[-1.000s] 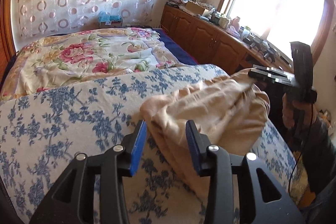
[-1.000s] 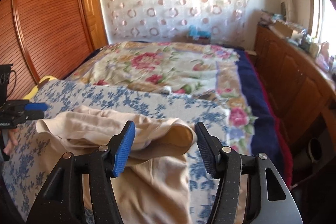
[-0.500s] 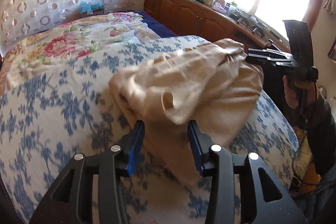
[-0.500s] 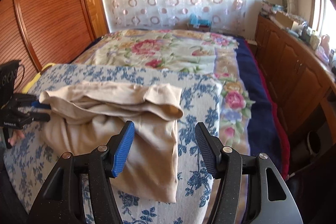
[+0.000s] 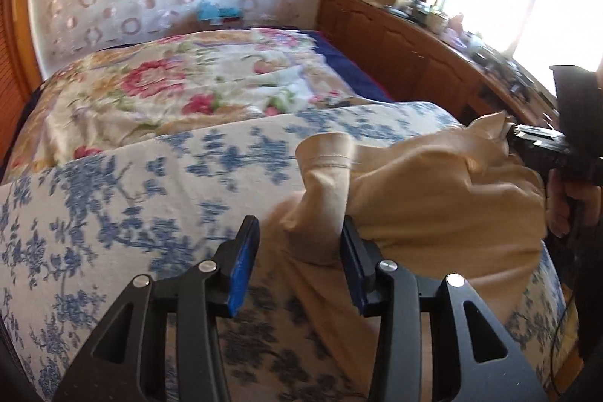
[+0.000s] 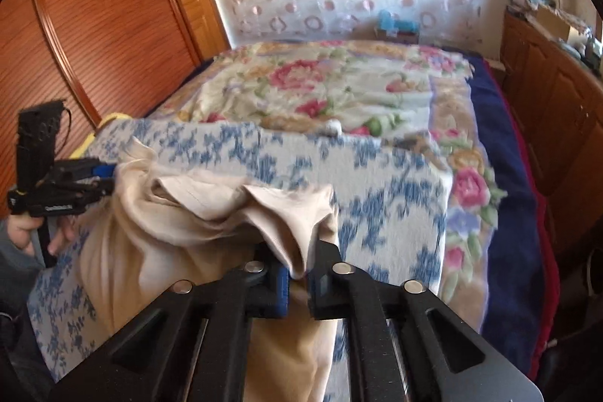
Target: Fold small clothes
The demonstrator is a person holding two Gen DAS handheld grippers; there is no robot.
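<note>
Bed (image 5: 124, 198) under blue-flowered cover, wooden cupboards along window wall. Beige garment (image 5: 433, 191) bunched near bed's near edge. My right tongs (image 6: 298, 283) clamped tight on its fold. My left tongs (image 5: 301, 266) part open, cloth between pads, not pinched.

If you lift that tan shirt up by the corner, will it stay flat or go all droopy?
Probably droopy. The tan shirt already bunches and sags in soft folds on the blue flowered blanket. It looks light and thin: the right claw is shut on just a pinched fold.
</note>
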